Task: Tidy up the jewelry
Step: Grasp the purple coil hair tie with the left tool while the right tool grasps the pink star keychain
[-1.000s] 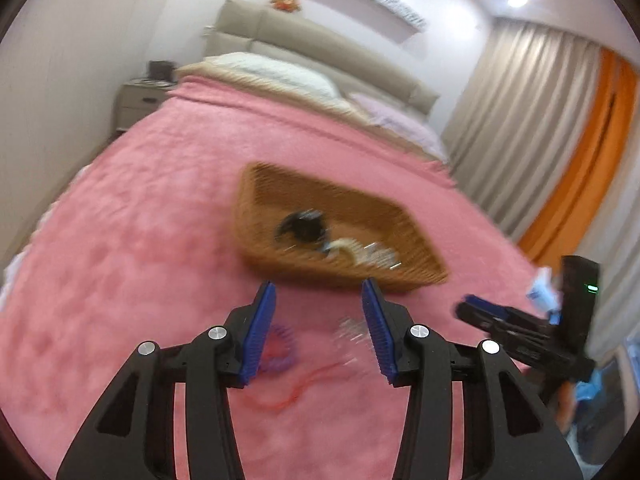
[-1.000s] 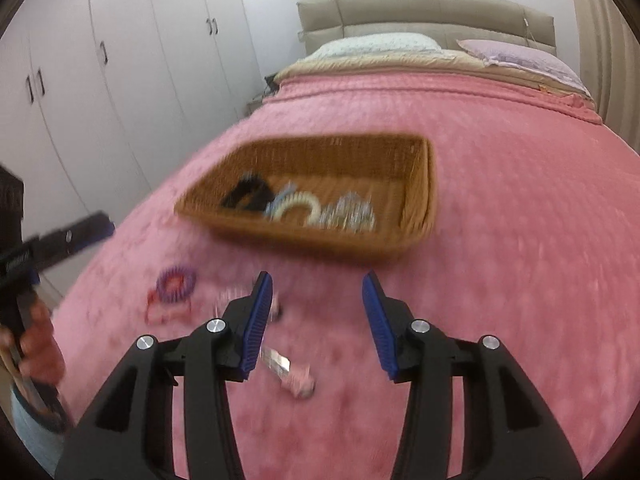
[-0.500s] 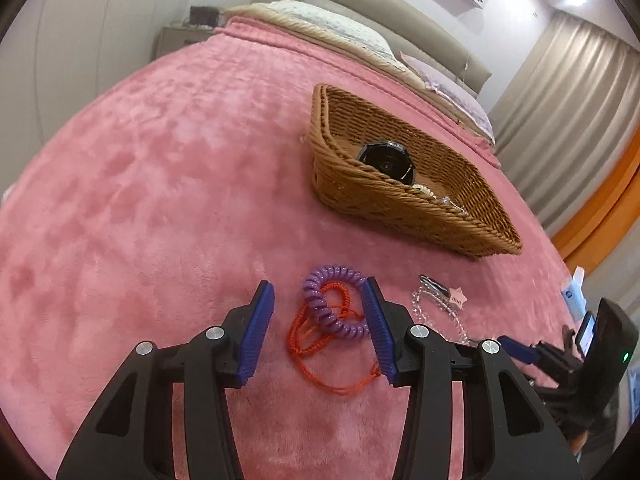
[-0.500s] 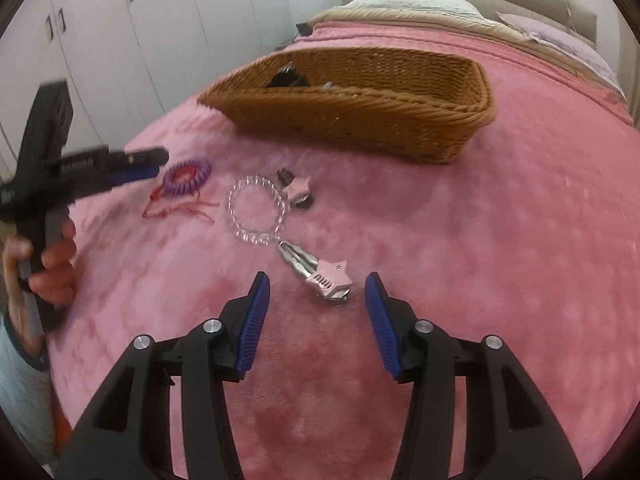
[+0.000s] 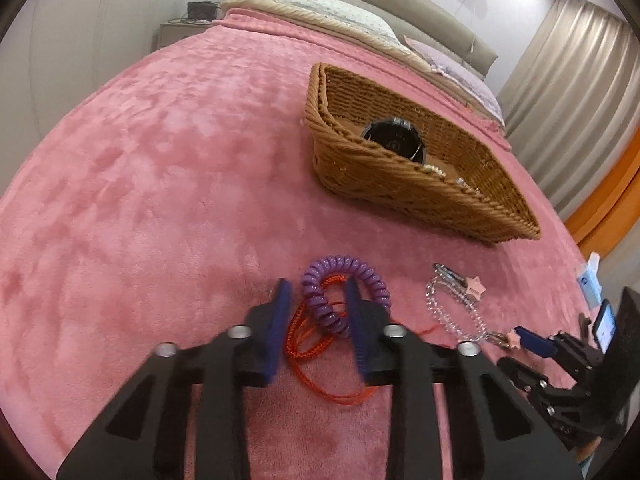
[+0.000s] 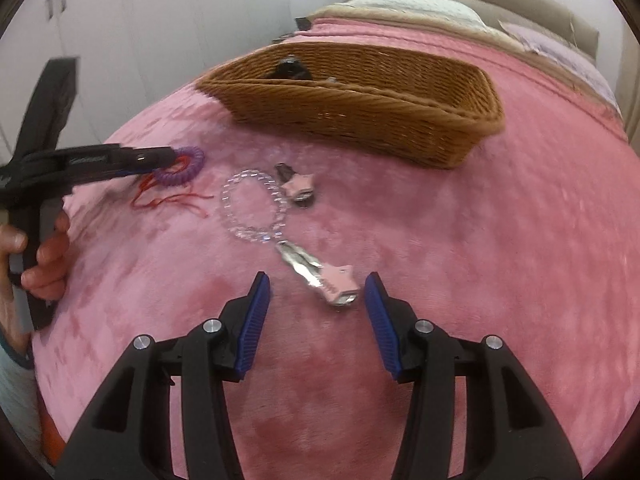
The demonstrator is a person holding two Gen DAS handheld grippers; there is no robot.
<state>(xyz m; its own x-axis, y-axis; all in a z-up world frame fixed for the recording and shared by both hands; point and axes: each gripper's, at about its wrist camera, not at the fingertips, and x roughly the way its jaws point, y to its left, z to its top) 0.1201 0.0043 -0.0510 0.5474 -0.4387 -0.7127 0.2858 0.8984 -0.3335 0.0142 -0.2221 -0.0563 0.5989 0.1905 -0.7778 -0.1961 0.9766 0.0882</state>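
Left wrist view showed the left gripper (image 5: 316, 296) low over the pink blanket (image 5: 160, 200), its jaws closing around the near part of the purple coil bracelet (image 5: 344, 292), which lay flat on a tangle of red cord (image 5: 320, 356); whether the pads already pressed the coil could not be told. The wicker basket (image 5: 400, 188) sat beyond the coil, its long axis running away toward the right, with a black round piece (image 5: 394, 142) inside. Between basket and coil lay bare blanket. On the side of the coil away from that open stretch lay a clear bead bracelet (image 6: 256, 208) and two pink star clips. In the right wrist view the right gripper (image 6: 318, 300) stood half-wide, empty, the nearer star clip (image 6: 324, 276) between its fingertips, its long axis slanting toward the beads.
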